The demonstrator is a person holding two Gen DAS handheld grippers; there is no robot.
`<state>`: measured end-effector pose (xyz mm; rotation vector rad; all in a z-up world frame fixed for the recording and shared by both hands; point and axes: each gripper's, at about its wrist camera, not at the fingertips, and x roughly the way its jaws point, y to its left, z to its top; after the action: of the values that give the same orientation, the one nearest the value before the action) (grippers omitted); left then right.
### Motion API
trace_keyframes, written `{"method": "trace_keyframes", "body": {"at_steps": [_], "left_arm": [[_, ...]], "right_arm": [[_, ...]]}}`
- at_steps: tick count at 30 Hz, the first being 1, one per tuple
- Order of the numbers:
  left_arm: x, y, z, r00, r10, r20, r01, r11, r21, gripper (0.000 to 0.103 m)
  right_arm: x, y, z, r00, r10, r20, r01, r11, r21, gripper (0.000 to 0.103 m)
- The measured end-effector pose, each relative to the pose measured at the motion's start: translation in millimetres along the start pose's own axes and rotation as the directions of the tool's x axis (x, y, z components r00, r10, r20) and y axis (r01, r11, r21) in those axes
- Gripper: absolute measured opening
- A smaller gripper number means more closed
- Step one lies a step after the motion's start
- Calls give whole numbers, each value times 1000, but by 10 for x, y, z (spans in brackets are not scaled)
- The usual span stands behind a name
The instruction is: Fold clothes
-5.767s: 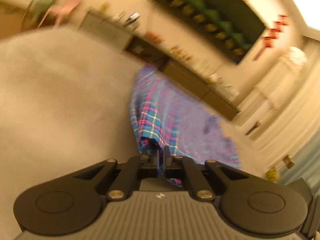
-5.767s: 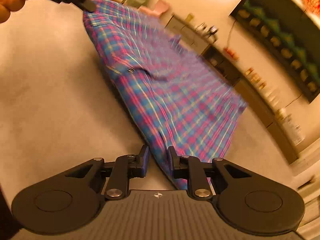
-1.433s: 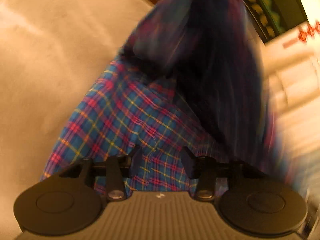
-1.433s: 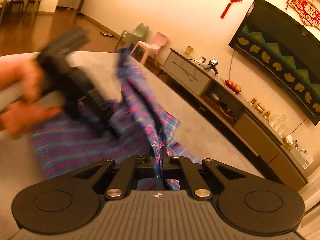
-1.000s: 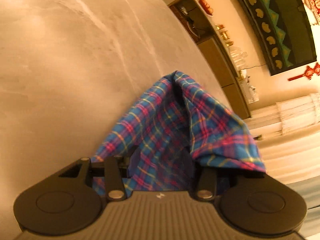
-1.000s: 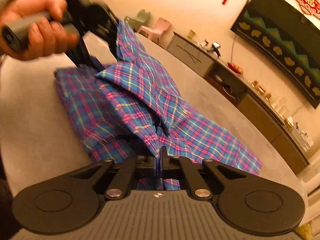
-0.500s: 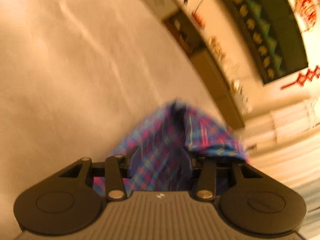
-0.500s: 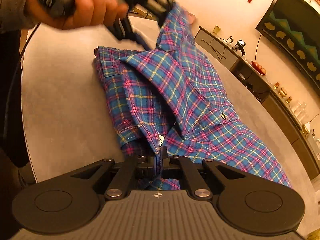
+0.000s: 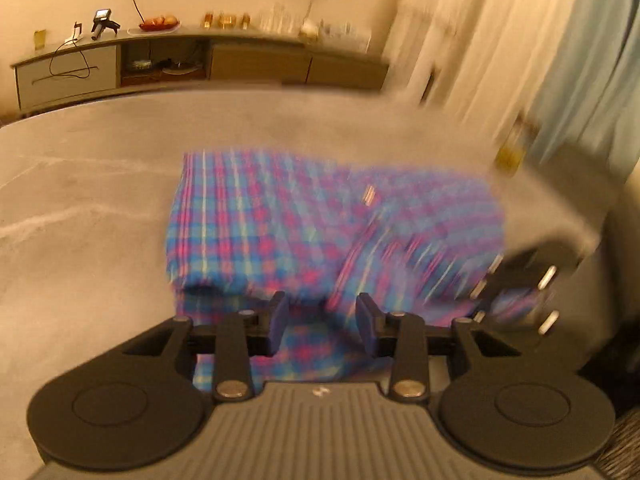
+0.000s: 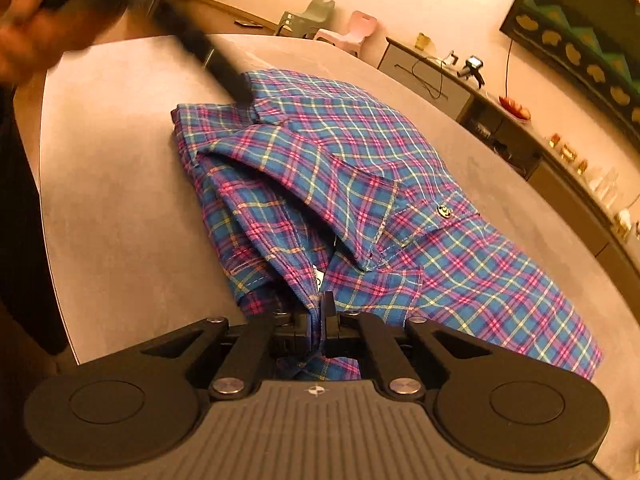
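Note:
A blue and pink plaid shirt (image 10: pixel 360 184) lies folded on the grey table (image 10: pixel 120 160). My right gripper (image 10: pixel 320 320) is shut on a fold of the shirt's near edge. In the left wrist view the shirt (image 9: pixel 300 220) is blurred. My left gripper (image 9: pixel 320 324) hovers over its near edge with jaws apart and closing. Cloth shows in the gap, but the pads do not press on it. From the right wrist view, a hand (image 10: pixel 32 12) holds the left gripper (image 10: pixel 236 88), whose tip is at the shirt's far corner.
A long sideboard (image 9: pixel 160 60) with small items runs behind the table, also visible as the sideboard (image 10: pixel 440 76). Curtains (image 9: pixel 520 60) hang at the right. Two small chairs (image 10: pixel 320 12) stand beyond the table. The table's rounded edge (image 10: pixel 52 240) is close at the left.
The left gripper has rolled and lifted off the shirt's raised fold, which now lies flat on the pile. The right gripper has stayed shut on the near edge.

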<state>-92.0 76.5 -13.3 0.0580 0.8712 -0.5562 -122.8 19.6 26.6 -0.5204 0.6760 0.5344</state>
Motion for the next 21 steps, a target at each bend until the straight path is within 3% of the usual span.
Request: {"method": "trace_keyframes", "body": {"at_steps": [2,5,7,10,12,14,15,16,18,19,21], "left_arm": [[134,13,-78,998,36,-56,-37,999,-20,37],[206,60,-84,997,37,-65,-41,998,-54,37],[212,83,-72,997,29,-65,-34,997,-74,37],[121,122,-20,998,52,-38,-55,995,-80,36],[-64,214,31,998,46,44,-41,993,-109,36],[-257,310,83,991,41,129,-23,990,-138,36],[-338,359,105,982,20,187,9,987,-157,37],[-397,372,120,971,-8,237,49,984,-169,37],[-334,221,179,959,-88,268,126,984,-130,38],[-297,140,209,952,-128,279,164,981,-107,38],[-71,-168,297,954,-178,241,187,982,-15,38]], "right_arm": [[-67,13,35,1000,-20,22,19,999,25,2],[-217,137,115,998,-15,64,14,1000,13,2],[-182,268,94,999,-6,48,6,1000,-15,2],[-63,309,-29,999,-10,41,10,1000,8,3],[-148,208,-70,998,33,56,-37,996,76,7],[-329,-4,-114,988,124,87,-137,977,162,26],[-464,-190,-146,983,138,124,-164,961,225,41],[-599,-412,-183,979,124,165,-170,938,302,44],[-836,-869,-255,971,69,228,-168,877,451,44],[-877,-1107,-284,973,10,230,-130,849,512,44],[-815,-1469,-301,976,-96,198,-30,831,555,44]]}}
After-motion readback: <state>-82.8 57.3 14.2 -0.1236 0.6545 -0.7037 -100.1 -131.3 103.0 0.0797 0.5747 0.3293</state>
